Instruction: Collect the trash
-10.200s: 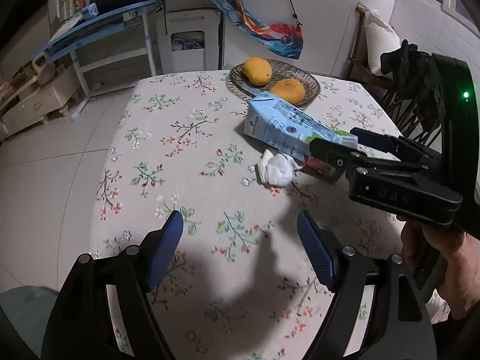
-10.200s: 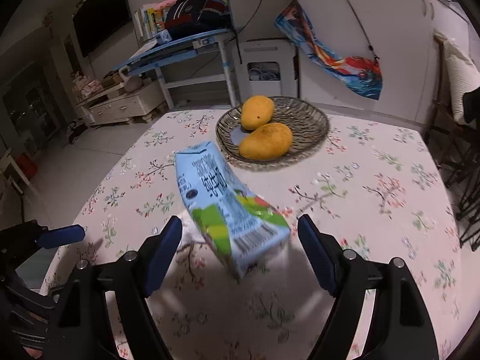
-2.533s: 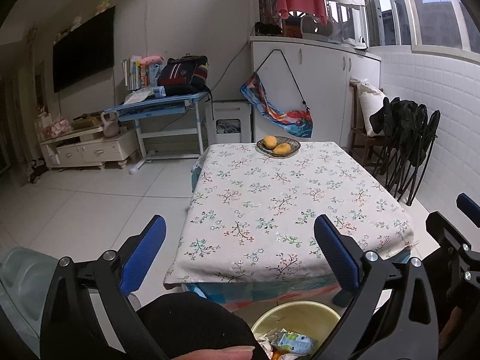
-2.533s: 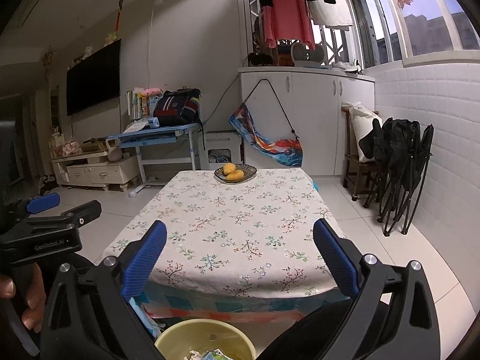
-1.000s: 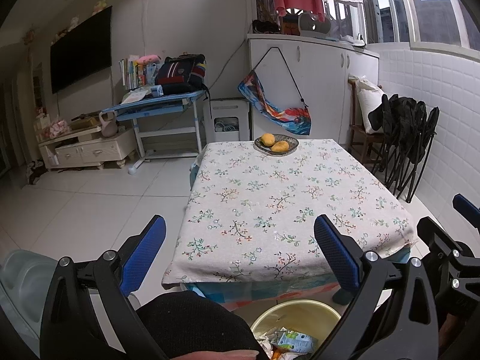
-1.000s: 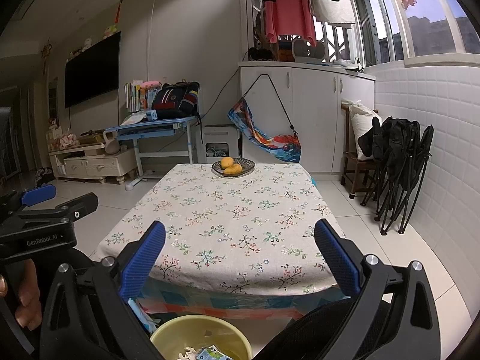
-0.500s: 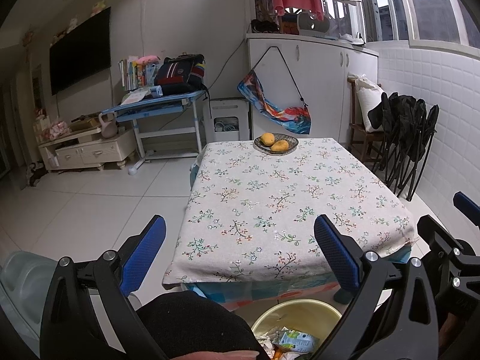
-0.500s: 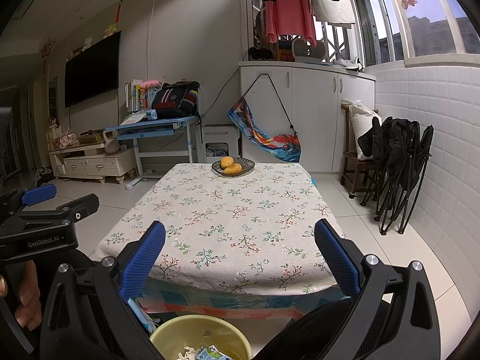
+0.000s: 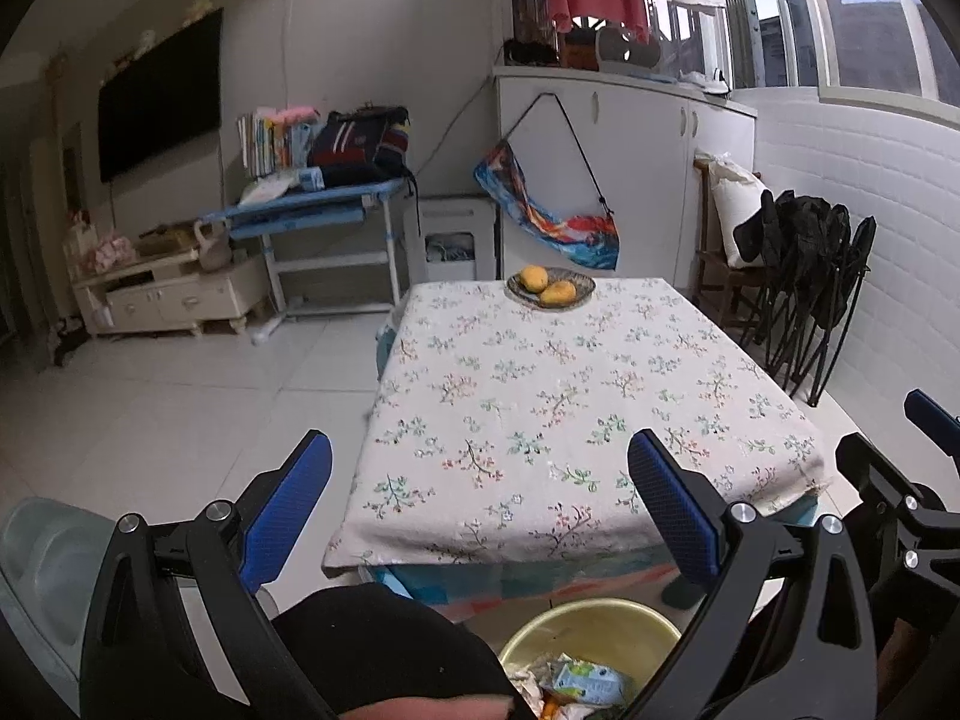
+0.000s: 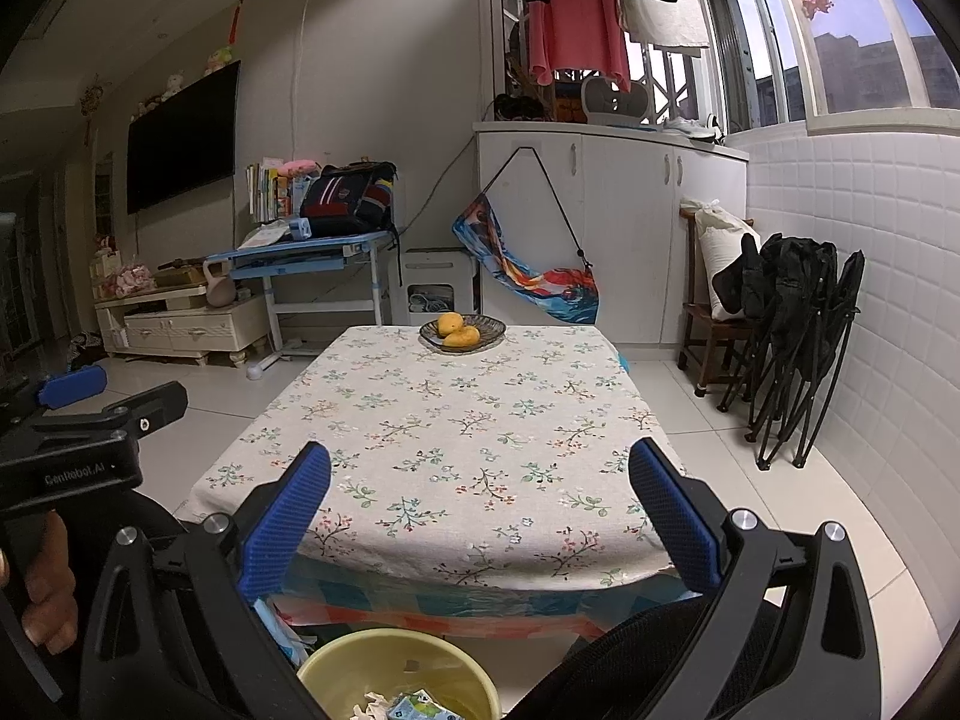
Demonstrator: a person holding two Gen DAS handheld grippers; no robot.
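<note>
Yellow bin (image 10: 336, 669) below table edge (image 10: 480, 576); both hand-held grippers agape.

Left tongs (image 9: 480, 504) and right tongs (image 10: 480, 510) both gape wide, empty, held level

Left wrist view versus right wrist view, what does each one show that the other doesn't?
Only the left wrist view shows the right gripper at its right edge. Only the right wrist view shows the left gripper, with a hand on its grip, at the left edge. Both show the floral tablecloth, the plate of fruit at its far end, and the yellow bin holding a carton.
</note>
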